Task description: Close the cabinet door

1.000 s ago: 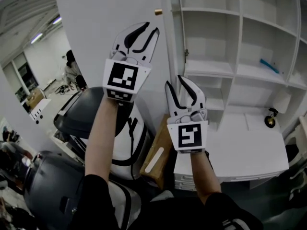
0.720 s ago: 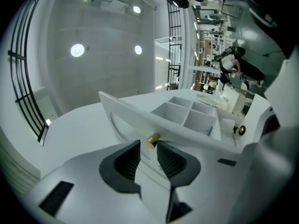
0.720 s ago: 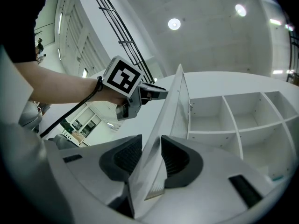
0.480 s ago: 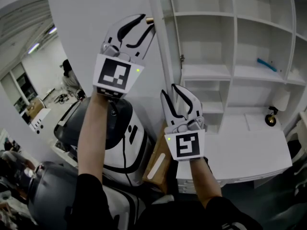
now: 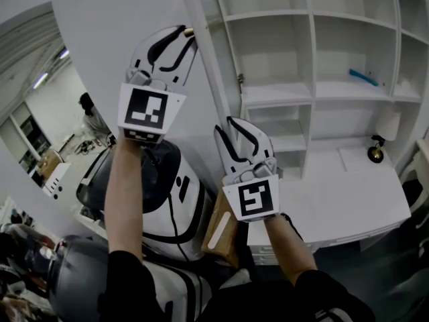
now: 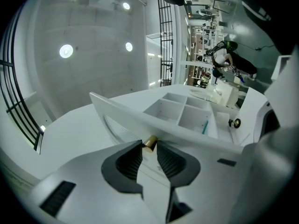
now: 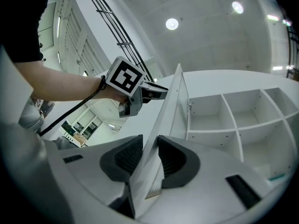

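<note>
The white cabinet door [image 5: 114, 39] stands open, edge toward me, with a small gold knob [image 5: 190, 30] near its top. My left gripper [image 5: 186, 33] is up at that knob. In the left gripper view the knob [image 6: 150, 143] sits between the pad tips of the left gripper [image 6: 149, 147]; the jaws have just been closing and press on it. My right gripper [image 5: 224, 125] is lower on the door's free edge. In the right gripper view the door [image 7: 173, 106] runs between the pads of the right gripper [image 7: 150, 146], whose jaws have also just been closing onto it.
The open white shelves [image 5: 281, 92] lie to the right, with a blue item [image 5: 367, 78] on one and a small black-and-gold object [image 5: 374, 154] on the white counter [image 5: 335, 200]. Black-and-white machines [image 5: 161, 200] and a cardboard box [image 5: 221, 227] stand below. A person [image 5: 90, 116] is far off at the left.
My left gripper has risen from below the knob and now has the knob between its tips. The right gripper has stayed at the door's edge. The cabinet has slid left in view.
</note>
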The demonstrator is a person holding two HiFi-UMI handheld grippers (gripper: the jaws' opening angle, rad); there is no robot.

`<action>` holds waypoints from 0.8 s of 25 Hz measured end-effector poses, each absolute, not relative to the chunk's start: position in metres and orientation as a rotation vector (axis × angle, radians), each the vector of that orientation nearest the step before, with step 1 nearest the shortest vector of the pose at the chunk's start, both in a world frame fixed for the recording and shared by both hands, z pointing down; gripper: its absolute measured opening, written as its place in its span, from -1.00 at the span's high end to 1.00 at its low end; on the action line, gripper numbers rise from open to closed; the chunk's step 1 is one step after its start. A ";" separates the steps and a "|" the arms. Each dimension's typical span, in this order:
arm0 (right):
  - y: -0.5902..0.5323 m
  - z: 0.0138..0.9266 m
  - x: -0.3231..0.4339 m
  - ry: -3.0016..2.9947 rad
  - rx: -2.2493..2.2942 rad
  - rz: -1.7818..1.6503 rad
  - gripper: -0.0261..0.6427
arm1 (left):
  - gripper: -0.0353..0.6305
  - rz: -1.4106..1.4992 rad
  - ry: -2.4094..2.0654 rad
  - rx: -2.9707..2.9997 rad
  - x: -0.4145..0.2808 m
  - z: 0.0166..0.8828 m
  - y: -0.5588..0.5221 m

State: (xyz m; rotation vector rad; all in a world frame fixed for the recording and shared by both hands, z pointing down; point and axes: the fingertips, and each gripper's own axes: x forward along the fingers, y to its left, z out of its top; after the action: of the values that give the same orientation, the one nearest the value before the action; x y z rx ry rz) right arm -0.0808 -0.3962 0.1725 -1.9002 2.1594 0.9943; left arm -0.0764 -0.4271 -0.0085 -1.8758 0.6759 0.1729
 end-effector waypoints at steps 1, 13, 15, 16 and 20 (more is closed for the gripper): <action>-0.396 0.172 -0.081 2.161 -1.892 0.997 0.58 | 0.58 0.165 0.689 -1.874 -0.077 -0.009 -0.427; -0.384 0.172 -0.068 2.157 -1.819 0.914 0.63 | 0.58 0.104 0.699 -1.839 -0.068 -0.006 -0.420; -0.382 0.173 -0.060 2.148 -1.817 0.893 0.63 | 0.58 0.091 0.691 -1.827 -0.060 -0.006 -0.418; -0.381 0.174 -0.056 2.146 -1.818 0.879 0.64 | 0.58 0.091 0.688 -1.824 -0.056 -0.006 -0.417; -0.380 0.172 -0.046 2.162 -1.794 0.861 0.65 | 0.58 0.130 0.677 -1.827 -0.047 -0.009 -0.414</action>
State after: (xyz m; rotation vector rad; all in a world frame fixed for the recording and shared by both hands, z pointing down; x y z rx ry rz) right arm -0.0463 -0.3799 0.1724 -1.7941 2.1623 0.8606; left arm -0.0467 -0.4137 -0.0087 -1.8274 0.6769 0.1298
